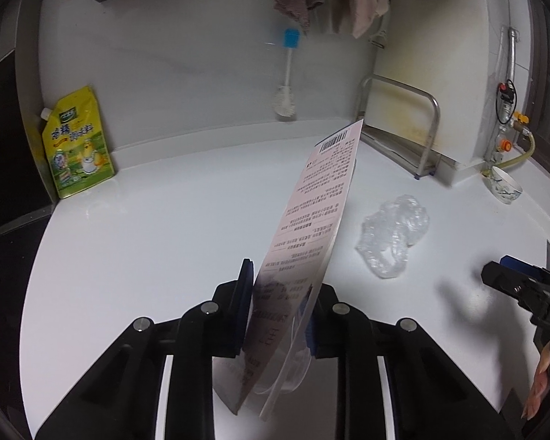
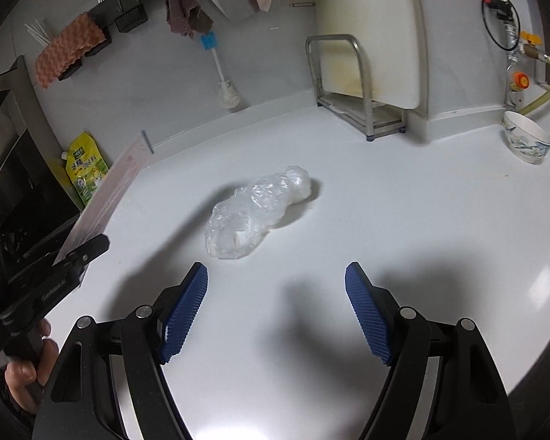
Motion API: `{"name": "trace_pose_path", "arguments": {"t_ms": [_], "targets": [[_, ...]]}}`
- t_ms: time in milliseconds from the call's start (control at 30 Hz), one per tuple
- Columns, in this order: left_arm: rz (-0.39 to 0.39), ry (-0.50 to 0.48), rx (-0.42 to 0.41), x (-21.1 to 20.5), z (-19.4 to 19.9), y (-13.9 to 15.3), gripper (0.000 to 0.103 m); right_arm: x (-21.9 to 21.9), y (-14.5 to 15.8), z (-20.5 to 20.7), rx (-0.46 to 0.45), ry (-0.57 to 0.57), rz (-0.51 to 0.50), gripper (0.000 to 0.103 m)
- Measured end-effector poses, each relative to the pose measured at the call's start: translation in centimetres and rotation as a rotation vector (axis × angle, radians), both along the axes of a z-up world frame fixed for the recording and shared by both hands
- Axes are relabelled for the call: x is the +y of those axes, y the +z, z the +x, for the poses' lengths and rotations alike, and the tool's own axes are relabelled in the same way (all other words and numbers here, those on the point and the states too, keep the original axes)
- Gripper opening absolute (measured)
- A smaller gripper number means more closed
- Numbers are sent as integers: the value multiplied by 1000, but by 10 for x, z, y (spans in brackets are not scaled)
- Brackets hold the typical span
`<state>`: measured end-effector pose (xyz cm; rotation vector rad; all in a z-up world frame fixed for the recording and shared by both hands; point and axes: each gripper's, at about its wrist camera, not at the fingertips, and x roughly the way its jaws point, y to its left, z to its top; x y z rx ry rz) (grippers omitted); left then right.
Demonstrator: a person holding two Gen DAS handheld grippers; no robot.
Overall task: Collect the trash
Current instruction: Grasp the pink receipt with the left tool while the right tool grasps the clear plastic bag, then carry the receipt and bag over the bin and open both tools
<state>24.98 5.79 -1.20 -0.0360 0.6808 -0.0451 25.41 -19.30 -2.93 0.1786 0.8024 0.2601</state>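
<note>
Item 1, left gripper (image 1: 280,308): jaws drawn in close on a flat printed package (image 1: 311,227), pink-faced with a barcode near its top end and a clear plastic layer on its far side; the package is pinched at its lower part and stands tilted, its upper end reaching toward the back edge of the bench (image 1: 146,249). Item 2, right gripper (image 2: 277,308): jaws spread wide, blue ribbed pads (image 2: 185,311) bare, nothing held; it is poised above the front part of the bench. Item 3, crumpled clear plastic wrap (image 2: 256,212): lying loose on the middle of the bench, just ahead of the right gripper's fingertips and apart from them, slightly toward the left pad; in the left wrist view it is seen to the right of the held package, untouched. Item 4, bowl (image 2: 528,139), white with a blue pattern: placed near the back right corner of the bench; its contents cannot be told. Item 5, yellow spouted pouch (image 1: 79,143): leaned upright at the back left corner. Item 6, metal rack (image 2: 348,84): set at the back edge, a white board stood in it. Item 7, bottle brush (image 2: 222,73): propped against the back wall.
</note>
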Motion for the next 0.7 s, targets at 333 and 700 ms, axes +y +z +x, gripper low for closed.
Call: {"name": "trace_pose_path", "arguments": {"t_ms": [333,700], "targets": [[52,75,-51,29,1,2,24,37,-18,75,88,-88,-19,74],[55,80,-47,31,1,2,24,59,-33,107,125,-101,-85,27]]}}
